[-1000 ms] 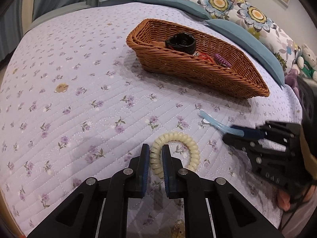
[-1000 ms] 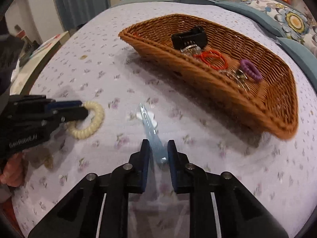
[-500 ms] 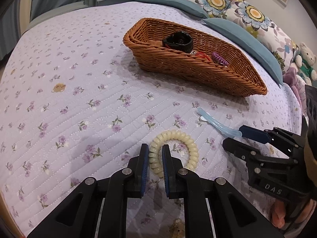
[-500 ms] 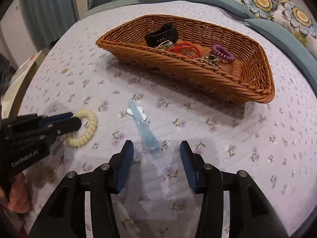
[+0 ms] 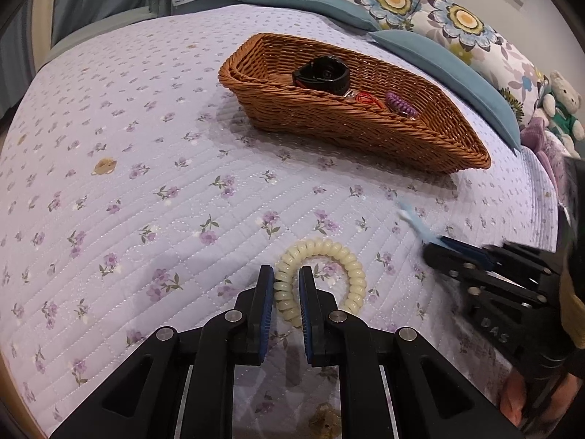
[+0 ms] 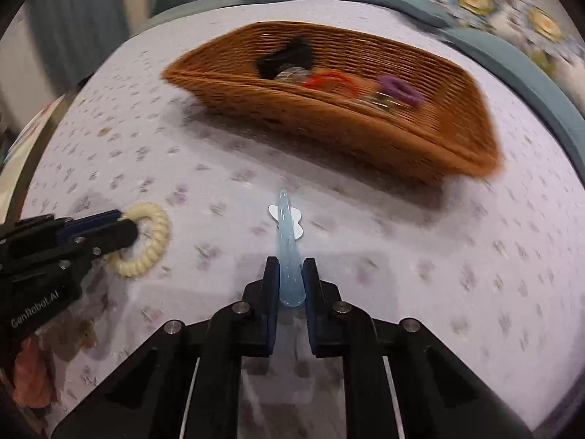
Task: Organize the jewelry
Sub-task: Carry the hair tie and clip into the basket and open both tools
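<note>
Right wrist only: hair clip (image 6: 289,248) bow.

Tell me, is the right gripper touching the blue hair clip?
Touching. In the right wrist view, the right gripper has its jaws pressed against both sides of the blue hair clip.

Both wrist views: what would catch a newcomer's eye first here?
Probably the brown wicker basket on the lilac floral quilt, with a black watch, a red band and a purple coil tie inside. In front of it, the left tongs pinch a cream spiral hair tie, and the right tongs grip a pale blue hair clip.
</note>
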Available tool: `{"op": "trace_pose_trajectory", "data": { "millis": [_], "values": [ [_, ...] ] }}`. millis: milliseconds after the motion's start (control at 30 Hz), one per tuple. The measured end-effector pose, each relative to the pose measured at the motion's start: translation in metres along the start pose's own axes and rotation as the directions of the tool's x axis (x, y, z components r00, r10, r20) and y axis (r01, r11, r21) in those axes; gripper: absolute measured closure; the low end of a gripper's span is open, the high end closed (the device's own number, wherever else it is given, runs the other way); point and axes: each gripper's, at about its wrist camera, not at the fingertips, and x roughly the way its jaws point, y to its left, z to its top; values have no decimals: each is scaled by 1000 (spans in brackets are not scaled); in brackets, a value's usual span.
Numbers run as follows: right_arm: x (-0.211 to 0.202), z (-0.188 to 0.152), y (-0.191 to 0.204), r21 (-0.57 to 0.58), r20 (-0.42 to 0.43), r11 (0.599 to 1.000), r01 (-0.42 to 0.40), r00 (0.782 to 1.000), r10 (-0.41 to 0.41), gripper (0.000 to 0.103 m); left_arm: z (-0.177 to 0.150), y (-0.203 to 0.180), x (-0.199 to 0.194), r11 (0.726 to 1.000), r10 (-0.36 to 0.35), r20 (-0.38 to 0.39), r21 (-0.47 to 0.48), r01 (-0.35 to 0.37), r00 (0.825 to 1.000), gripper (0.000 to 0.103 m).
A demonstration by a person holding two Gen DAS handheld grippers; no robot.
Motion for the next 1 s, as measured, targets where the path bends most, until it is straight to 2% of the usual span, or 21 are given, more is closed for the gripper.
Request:
{"op": "trace_pose_trajectory", "data": {
  "millis": [67, 167, 267, 400, 467, 500, 533, 700, 1000],
  "values": [
    [-7, -9, -3, 50, -3, 999, 16, 1000, -16, 89, 0, -1, 0, 1000, 3, 0, 7, -3, 1000, 89],
    [-10, -14, 0, 52, 7, 998, 30, 1000, -30, 87, 0, -2, 1, 1000, 2, 1, 13, -2, 1000, 89],
    [-7, -10, 0, 55, 4, 998, 5, 1000, -5, 77, -1, -2, 0, 1000, 0, 1, 14, 0, 1000, 89],
    [-5, -8, -2, 63, 8, 998, -17, 1000, 17, 75, -1, -4, 1, 1000, 3, 0, 16, -3, 1000, 89],
    [-5, -9, -3, 64, 14, 998, -25, 1000, 24, 75, -1, -5, 0, 1000, 8, 5, 22, -8, 1000, 89],
    [-5, -9, -3, 66, 17, 998, -23, 1000, 22, 79, -1, -6, 0, 1000, 9, 7, 24, -9, 1000, 89],
    [-6, -9, -4, 70, 19, 997, -25, 1000, 23, 89, -2, -6, -1, 1000, 7, 10, 26, -7, 1000, 89],
    [-12, -10, -8, 91, 49, 994, -52, 998, 48, 89, -4, -8, -5, 999, -1, 28, 36, 0, 1000, 92],
    [-44, -3, -17, 97, 148, 992, -81, 987, 67, 89, 4, -16, -33, 996, -70, 117, 55, 64, 991, 92]
  ]
}}
